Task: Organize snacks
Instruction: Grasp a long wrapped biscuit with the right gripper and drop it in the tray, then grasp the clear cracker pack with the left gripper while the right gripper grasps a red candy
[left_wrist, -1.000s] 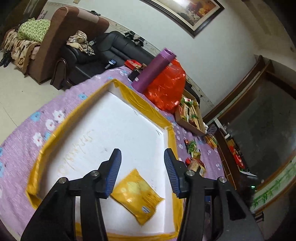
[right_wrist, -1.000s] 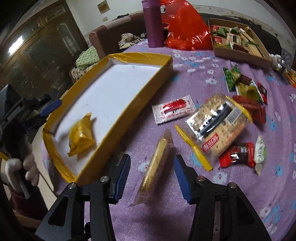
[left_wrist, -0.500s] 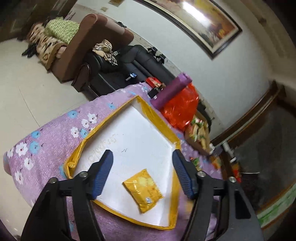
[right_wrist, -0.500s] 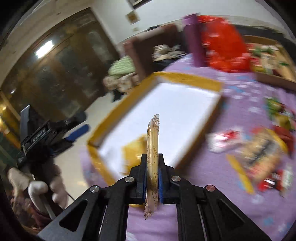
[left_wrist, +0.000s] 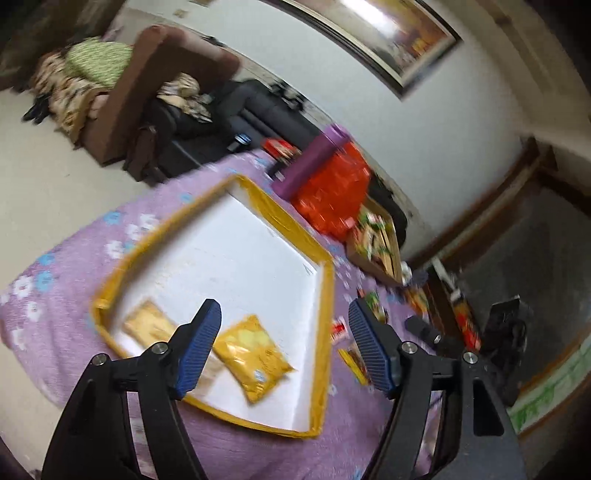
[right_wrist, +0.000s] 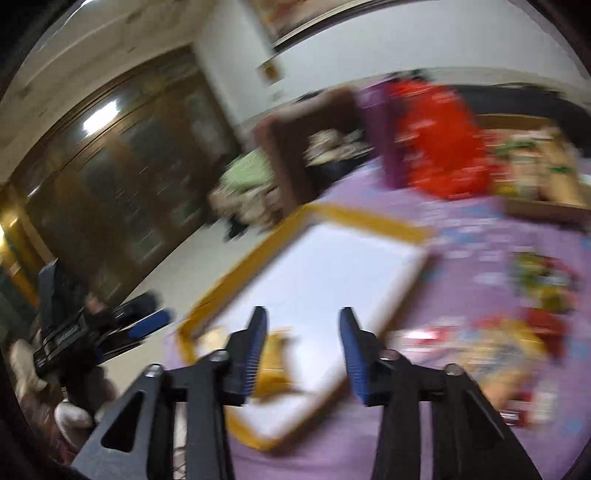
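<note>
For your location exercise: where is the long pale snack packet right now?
In the left wrist view, the pale packet lies inside the yellow-rimmed tray, in its near-left corner, left of the yellow packet.

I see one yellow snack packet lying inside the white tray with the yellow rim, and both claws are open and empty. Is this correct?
Not quite. The left wrist view shows two packets in the tray: a yellow packet and a paler one near the corner. The left claw and right claw are indeed open and empty.

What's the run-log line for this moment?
left gripper: open, empty | right gripper: just opened, empty | tray: two yellow packets inside
</note>
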